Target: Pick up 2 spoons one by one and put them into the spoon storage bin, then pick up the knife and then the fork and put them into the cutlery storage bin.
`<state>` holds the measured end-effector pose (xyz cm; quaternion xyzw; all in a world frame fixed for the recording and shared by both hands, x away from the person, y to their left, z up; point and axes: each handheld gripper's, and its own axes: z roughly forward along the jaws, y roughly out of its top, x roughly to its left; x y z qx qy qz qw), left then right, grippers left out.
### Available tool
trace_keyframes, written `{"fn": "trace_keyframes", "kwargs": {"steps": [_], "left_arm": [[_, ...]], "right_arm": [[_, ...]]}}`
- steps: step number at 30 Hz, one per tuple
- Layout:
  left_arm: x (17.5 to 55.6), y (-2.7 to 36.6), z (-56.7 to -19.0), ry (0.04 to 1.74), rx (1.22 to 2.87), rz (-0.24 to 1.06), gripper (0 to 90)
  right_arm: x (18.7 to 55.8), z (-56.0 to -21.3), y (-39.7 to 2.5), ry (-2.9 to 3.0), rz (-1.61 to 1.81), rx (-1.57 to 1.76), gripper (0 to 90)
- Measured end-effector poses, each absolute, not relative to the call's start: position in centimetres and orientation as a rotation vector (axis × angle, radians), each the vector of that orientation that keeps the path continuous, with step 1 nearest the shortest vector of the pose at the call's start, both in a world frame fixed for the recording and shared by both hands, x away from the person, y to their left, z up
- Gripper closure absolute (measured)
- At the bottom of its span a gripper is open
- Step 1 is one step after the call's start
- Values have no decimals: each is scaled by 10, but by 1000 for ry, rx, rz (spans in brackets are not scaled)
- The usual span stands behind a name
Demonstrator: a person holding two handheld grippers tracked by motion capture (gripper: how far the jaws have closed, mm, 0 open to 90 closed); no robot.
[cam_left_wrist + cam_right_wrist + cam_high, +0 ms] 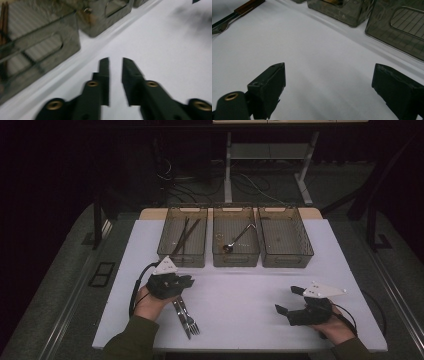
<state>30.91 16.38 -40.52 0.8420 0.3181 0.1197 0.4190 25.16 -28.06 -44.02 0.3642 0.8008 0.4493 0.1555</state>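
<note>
Meanwhile both claws gape empty; left bin [182,240] holds chopsticks [185,235], middle bin [235,242] a spoon [238,239].

Dim lab-like room, white table [240,320], three plastic bins [235,242], floor cables [250,185], desk frame [265,165]

text: none legible | labels: none | brands: none | numbers: none | signs: none
</note>
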Motion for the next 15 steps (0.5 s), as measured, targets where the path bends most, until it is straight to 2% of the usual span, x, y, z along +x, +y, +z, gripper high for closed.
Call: {"fn": "trace_keyframes", "kwargs": {"steps": [1,9,15], "left_arm": [[309,167,-406,808,2112,305,890],[301,188,-421,891,2180,322,893],[295,189,-430,914,2220,307,893]], "right_arm": [[252,-440,-281,2293,1289,1043,120],[252,-440,-280,2295,1286,1041,119],[252,-440,-279,2295,1289,1038,119]]}}
